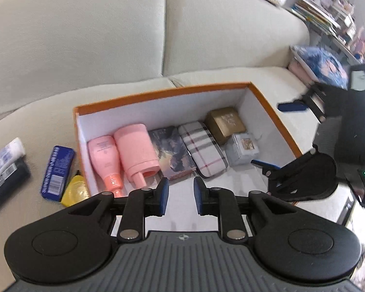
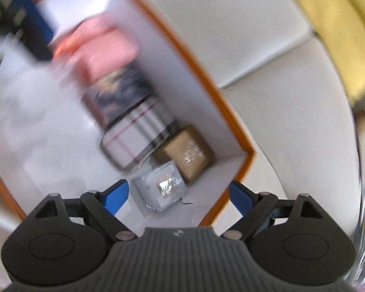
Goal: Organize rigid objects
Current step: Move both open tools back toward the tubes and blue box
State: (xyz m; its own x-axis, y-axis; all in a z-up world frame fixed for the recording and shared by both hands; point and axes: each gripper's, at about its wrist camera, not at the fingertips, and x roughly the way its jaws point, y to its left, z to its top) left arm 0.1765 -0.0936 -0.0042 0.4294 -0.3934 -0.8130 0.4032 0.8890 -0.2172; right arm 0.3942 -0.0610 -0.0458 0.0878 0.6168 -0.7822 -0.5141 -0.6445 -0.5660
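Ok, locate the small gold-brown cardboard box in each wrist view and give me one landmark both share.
Left wrist: the small gold-brown cardboard box lies right of centre, in the far right corner of the orange-edged storage box.
Right wrist: it lies just below centre, in the corner of the storage box nearest the bottom of the picture.
Shared landmark: the grey-and-white plaid case lies right beside it in both views.

R wrist view: we see motion blur smearing the pink bottles (image 2: 102, 46) and dark patterned case (image 2: 119, 92) far ahead of gripper. Blue box (image 1: 58, 172) label unreadable, left of L gripper.
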